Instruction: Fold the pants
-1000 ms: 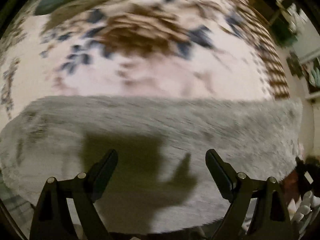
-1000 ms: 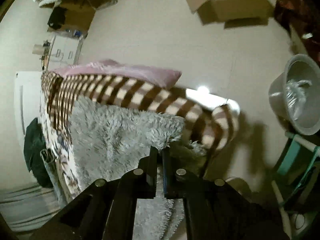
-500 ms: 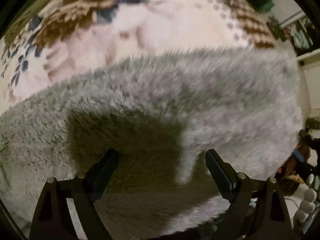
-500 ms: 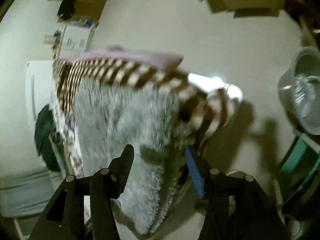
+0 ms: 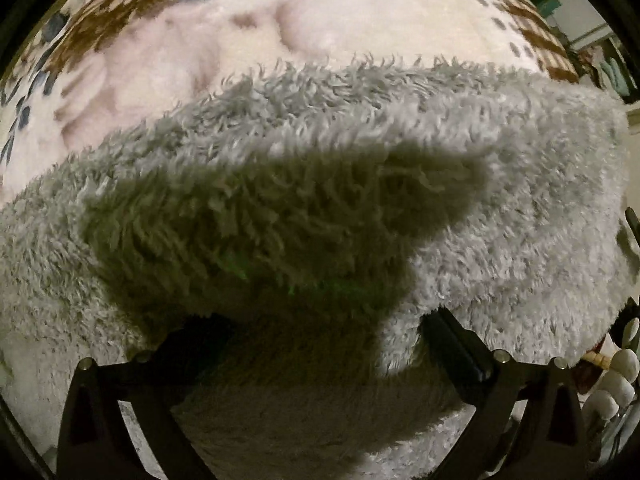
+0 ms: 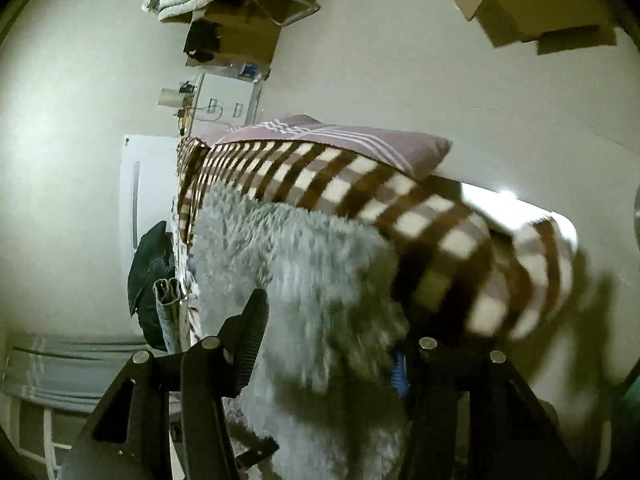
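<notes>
The fluffy grey pants (image 5: 400, 152) lie folded on the patterned blanket (image 5: 320, 20) and fill most of the left wrist view. My left gripper (image 5: 320, 344) is open, low over the pants, its fingers spread with grey pile between them. In the right wrist view the pants (image 6: 304, 272) hang over the bed's edge. My right gripper (image 6: 328, 344) is open, its fingers either side of the pants' edge, the right finger partly hidden by the pile.
A brown-checked blanket (image 6: 360, 196) and a purple pillow (image 6: 340, 140) lie on the bed. Jeans (image 6: 168, 312) and dark clothes hang at the left. Cardboard boxes (image 6: 532, 4) sit on the floor.
My right gripper has opened and let go of the pants' edge. My left gripper has moved down closer onto the pants, and a folded layer now lies across them.
</notes>
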### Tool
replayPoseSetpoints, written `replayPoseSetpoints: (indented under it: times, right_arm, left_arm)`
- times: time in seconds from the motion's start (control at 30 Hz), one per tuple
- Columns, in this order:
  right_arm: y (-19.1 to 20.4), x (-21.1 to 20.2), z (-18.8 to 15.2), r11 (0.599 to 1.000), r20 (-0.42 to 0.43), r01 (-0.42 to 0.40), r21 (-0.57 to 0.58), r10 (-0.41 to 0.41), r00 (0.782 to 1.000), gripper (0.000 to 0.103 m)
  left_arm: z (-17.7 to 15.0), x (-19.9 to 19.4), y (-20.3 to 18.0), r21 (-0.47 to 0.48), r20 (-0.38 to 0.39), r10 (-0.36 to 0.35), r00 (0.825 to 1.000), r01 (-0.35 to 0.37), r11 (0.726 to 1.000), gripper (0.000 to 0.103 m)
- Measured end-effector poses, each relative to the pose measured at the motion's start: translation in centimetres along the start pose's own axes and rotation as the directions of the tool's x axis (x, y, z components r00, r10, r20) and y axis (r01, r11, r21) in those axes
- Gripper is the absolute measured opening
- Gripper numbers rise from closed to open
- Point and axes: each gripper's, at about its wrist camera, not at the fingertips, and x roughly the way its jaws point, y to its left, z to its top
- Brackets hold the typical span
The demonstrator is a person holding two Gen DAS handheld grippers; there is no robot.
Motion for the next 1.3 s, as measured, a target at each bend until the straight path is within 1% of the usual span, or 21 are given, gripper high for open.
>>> replayPoseSetpoints:
  times: [0.13,0.2,0.3,0.37,0.4,0.5,0.57,0.67,0.73,0.77,0.8,0.83,0.9,0.97,1.0,1.03,1.1,1.2,1.23,1.27,1.3]
  right_arm:
    - [0.1,1.5,0.8,0.994,-0.038,-0.106,-0.023,0.106,0.994,0.057]
    - [-0.4,2.2,0.8,0.994,-0.058,-0.108,-0.024,0.106,0.993,0.057]
    - [-0.7,3.1,0.8,0.989,-0.071,-0.15,-0.001,0.15,0.986,0.063]
    - [-0.4,3.6,0.9,0.979,-0.072,-0.201,0.009,0.202,0.977,0.063]
    - [-0.2,4.2,1.1,0.969,-0.07,-0.247,0.019,0.248,0.966,0.063]
    - [0.5,6.0,1.1,0.974,-0.091,-0.226,-0.017,0.224,0.97,0.063]
    - [0.6,6.4,0.9,0.971,-0.096,-0.24,-0.016,0.237,0.967,0.063]
    - [0.3,5.3,0.4,0.958,-0.077,-0.288,0.01,0.288,0.955,0.062]
    - [0.2,4.8,-0.1,0.969,-0.067,-0.247,-0.002,0.246,0.967,0.062]
    - [-0.2,4.8,-0.3,0.977,-0.066,-0.215,-0.004,0.214,0.975,0.066]
    - [-0.6,5.2,-0.3,0.982,-0.071,-0.186,0.01,0.186,0.98,0.072]
    - [-1.1,5.8,-0.4,0.98,-0.077,-0.198,0.029,0.2,0.977,0.073]
    - [-0.6,6.1,-0.3,0.976,-0.083,-0.219,0.019,0.22,0.972,0.079]
    - [0.9,6.4,-0.2,0.962,-0.113,-0.273,-0.011,0.27,0.956,0.076]
    - [1.7,6.5,-0.2,0.964,-0.11,-0.261,-0.054,0.254,0.961,0.065]
    - [2.3,6.9,-0.3,0.973,-0.107,-0.21,-0.099,0.2,0.974,0.062]
    - [2.2,8.3,-0.4,0.984,-0.13,-0.142,-0.105,0.127,0.983,0.062]
    - [2.4,9.8,-0.2,0.988,-0.13,-0.127,-0.088,0.115,0.985,0.063]
    - [2.8,9.9,-0.1,0.987,-0.136,-0.132,-0.088,0.119,0.984,0.056]
    - [3.3,9.7,-0.2,0.986,-0.121,-0.136,-0.095,0.124,0.985,0.046]
    - [3.9,9.4,-0.3,0.987,-0.102,-0.112,-0.115,0.101,0.99,0.026]
  left_arm:
    - [0.5,0.5,-1.3,-0.018,-0.001,0.025,1.0,-0.025,1.0,0.103]
    - [0.6,0.6,-2.0,-0.03,0.0,0.034,0.999,-0.034,0.999,0.103]
    - [0.3,0.8,-1.7,-0.035,-0.002,0.039,0.999,-0.039,0.999,0.103]
    - [0.5,1.2,-2.3,-0.038,-0.001,0.04,0.999,-0.04,0.999,0.103]
    - [0.3,1.4,-2.3,-0.038,0.0,0.039,0.999,-0.039,0.999,0.103]
    - [-0.1,1.0,-1.8,-0.039,0.007,0.042,0.999,-0.041,0.998,0.103]
    - [-0.9,0.9,-1.6,-0.038,0.008,0.041,0.999,-0.04,0.998,0.103]
    - [-1.3,0.7,-1.8,-0.036,0.002,0.039,0.999,-0.039,0.999,0.103]
    - [-1.5,0.6,-1.4,-0.035,-0.001,0.039,0.999,-0.039,0.999,0.103]
    - [-1.6,0.7,-1.4,-0.035,0.0,0.041,0.999,-0.041,0.999,0.103]
    - [-1.7,0.7,-1.6,-0.036,0.002,0.044,0.999,-0.044,0.998,0.103]
    - [-1.6,0.6,-1.5,-0.035,0.004,0.045,0.999,-0.045,0.998,0.103]
    - [-1.8,0.5,-1.7,-0.035,0.01,0.048,0.999,-0.048,0.998,0.103]
    - [-2.0,0.6,-1.9,-0.038,0.019,0.05,0.999,-0.049,0.998,0.103]
    - [-2.1,0.6,-2.0,-0.039,0.024,0.052,0.998,-0.051,0.998,0.103]
    - [-2.4,0.6,-2.1,-0.037,0.027,0.053,0.998,-0.052,0.998,0.103]
    - [-2.6,0.5,-2.2,-0.035,0.029,0.051,0.998,-0.05,0.998,0.103]
    - [-3.0,-0.3,-2.2,-0.039,0.039,0.029,0.999,-0.027,0.999,0.103]
    - [-3.1,-0.9,-2.0,-0.045,0.053,0.008,0.999,-0.006,0.999,0.103]
    - [-3.4,-1.6,-1.9,-0.05,0.069,-0.015,0.998,0.019,0.999,0.103]
    - [-3.6,-2.3,-1.7,-0.054,0.082,-0.025,0.996,0.03,0.998,0.103]
